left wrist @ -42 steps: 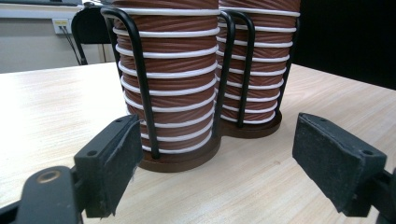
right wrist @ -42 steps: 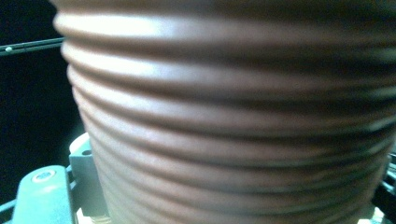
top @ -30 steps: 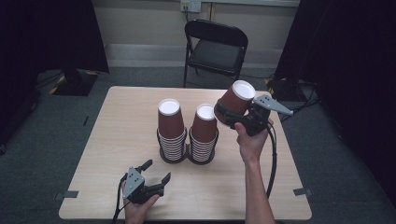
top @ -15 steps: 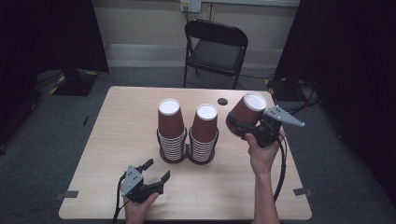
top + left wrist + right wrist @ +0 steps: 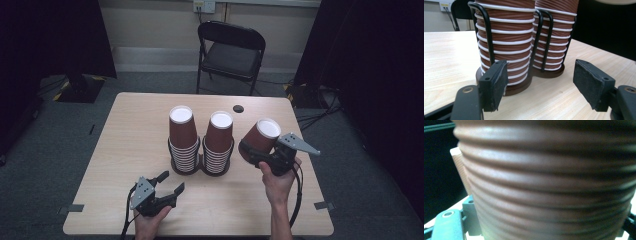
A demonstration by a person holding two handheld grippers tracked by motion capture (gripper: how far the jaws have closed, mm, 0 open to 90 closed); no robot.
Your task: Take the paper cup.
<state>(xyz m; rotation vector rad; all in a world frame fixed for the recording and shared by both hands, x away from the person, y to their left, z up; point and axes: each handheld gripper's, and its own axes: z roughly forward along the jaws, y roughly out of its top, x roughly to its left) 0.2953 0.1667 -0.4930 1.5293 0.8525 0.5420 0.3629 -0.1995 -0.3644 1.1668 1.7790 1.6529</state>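
Note:
Two stacks of upturned brown ribbed paper cups stand mid-table in black wire holders: the left stack (image 5: 183, 140) (image 5: 506, 45) and the right stack (image 5: 219, 142) (image 5: 554, 37). My right gripper (image 5: 251, 151) is shut on a single brown cup (image 5: 260, 137) (image 5: 549, 185), which is tilted with its white base up, just right of the right stack and off the table. Near the front edge my left gripper (image 5: 171, 181) (image 5: 540, 80) points at the stacks. It is open; its jaws have just been closing a little, with nothing between the pads (image 5: 496, 82).
A small black disc (image 5: 238, 108) lies near the table's far edge (image 5: 200, 95). Behind the table stands a black folding chair (image 5: 231, 50). Dark curtains hang on both sides, and cables lie on the floor at the right.
My right hand has carried the cup rightwards and down, away from above the right stack. The left gripper's jaws have narrowed slightly; that hand stayed put.

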